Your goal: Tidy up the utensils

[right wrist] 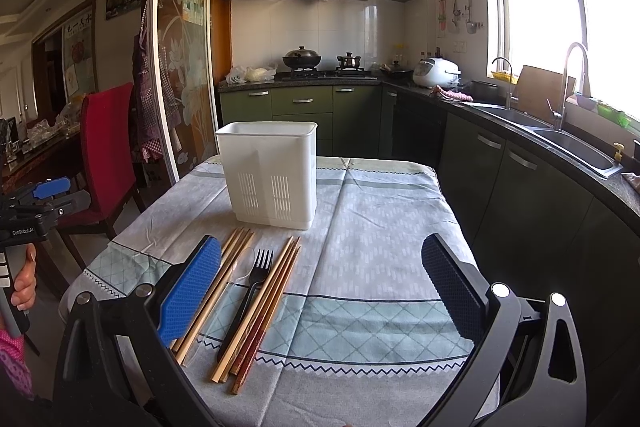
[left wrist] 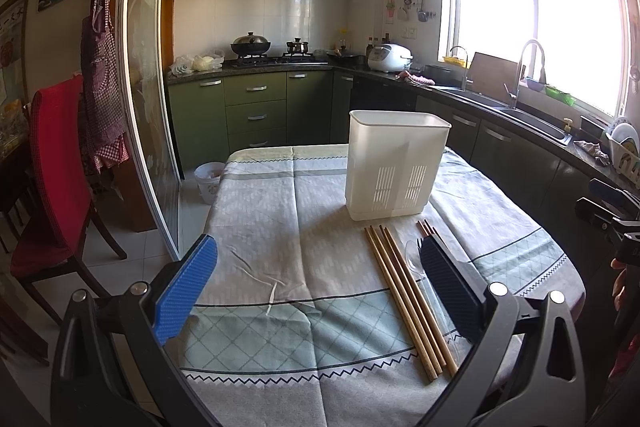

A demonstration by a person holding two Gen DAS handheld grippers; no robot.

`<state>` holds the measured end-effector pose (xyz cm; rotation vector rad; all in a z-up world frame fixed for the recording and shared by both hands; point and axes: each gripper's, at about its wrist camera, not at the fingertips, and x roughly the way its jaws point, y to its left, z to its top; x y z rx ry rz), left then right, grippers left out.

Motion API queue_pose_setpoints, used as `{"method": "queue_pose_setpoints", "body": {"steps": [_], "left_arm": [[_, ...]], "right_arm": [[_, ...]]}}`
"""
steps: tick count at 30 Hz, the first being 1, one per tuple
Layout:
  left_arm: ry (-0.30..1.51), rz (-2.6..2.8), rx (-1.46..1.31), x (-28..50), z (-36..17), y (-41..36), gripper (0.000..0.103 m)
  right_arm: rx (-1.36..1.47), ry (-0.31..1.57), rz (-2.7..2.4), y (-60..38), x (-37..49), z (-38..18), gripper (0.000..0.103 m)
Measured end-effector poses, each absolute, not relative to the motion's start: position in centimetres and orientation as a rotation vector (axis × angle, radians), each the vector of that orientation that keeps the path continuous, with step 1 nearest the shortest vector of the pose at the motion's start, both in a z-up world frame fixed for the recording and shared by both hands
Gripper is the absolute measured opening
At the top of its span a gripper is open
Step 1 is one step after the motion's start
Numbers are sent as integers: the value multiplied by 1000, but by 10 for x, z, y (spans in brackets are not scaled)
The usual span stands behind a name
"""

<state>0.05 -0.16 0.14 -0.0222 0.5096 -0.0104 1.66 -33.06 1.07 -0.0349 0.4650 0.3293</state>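
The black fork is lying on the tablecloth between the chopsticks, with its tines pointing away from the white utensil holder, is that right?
Not quite. The black fork does lie on the tablecloth between the chopsticks, but its tines point toward the white utensil holder, as the right wrist view shows.

Blown-out window [left wrist: 532,23] glare, fisheye-warped edges

green cabinets [left wrist: 256,107] | bright window [left wrist: 536,27] | red chair [left wrist: 56,171] | white-tiled wall [right wrist: 320,27] | pale floor tiles [left wrist: 132,259]
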Motion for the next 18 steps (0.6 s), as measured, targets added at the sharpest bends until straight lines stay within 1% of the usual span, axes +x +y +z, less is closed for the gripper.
{"method": "queue_pose_setpoints", "body": {"steps": [18], "left_arm": [[514, -16, -28, 1, -1, -1, 97]], "right_arm": [[-35, 468, 328, -332, 17, 8, 99]]}}
